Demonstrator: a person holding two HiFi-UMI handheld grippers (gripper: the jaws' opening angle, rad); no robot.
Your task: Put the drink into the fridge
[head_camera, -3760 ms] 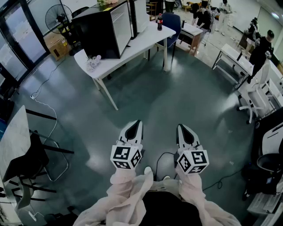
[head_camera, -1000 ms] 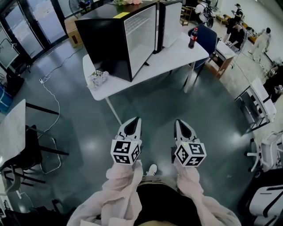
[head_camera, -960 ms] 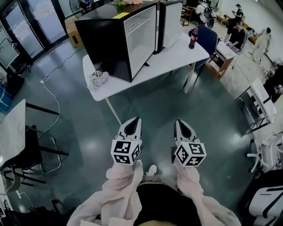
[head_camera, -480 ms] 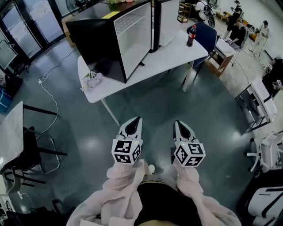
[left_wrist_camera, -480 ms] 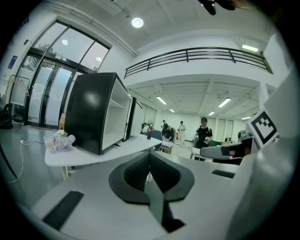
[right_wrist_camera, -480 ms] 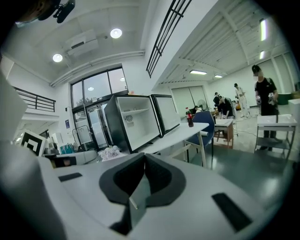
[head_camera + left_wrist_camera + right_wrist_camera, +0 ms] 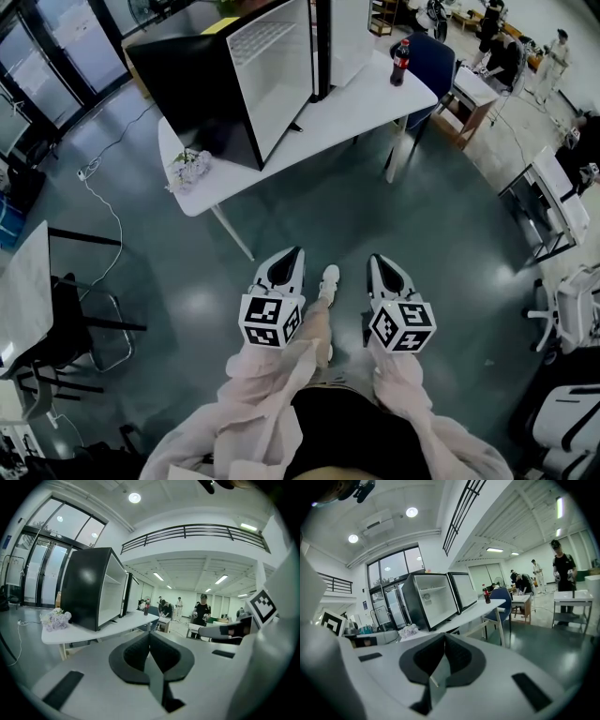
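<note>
**A:** Where is the drink?

**B:** The cola bottle (image 7: pixel 399 62) stands upright in the upper right of the head view, near the far end of the white table (image 7: pixel 328 117). It is just past the open door (image 7: pixel 339 33) of the black fridge (image 7: pixel 202 80), with a blue chair (image 7: pixel 429 58) close behind it.

**A:** And the grippers?

**B:** They are low in the frame, well apart from the table. The left gripper (image 7: pixel 291 258) has its jaws pressed together with nothing between them, and so does the right gripper (image 7: pixel 380 264).

**A:** So what could go wrong?

**B:** My main worry is the reach. If the jaws don't spread before they arrive, a closed tip would shove the bottle rather than take it. The bottle is tall and narrow and stands close to the table's edge, so I'd guess it would topple and roll off towards the chair.

**A:** Anything else?

**B:** The door. It juts out between the bottle and the fridge's white interior. A held bottle swung straight across could clip it, and a high grip might let the bottle swing or slip.
</note>
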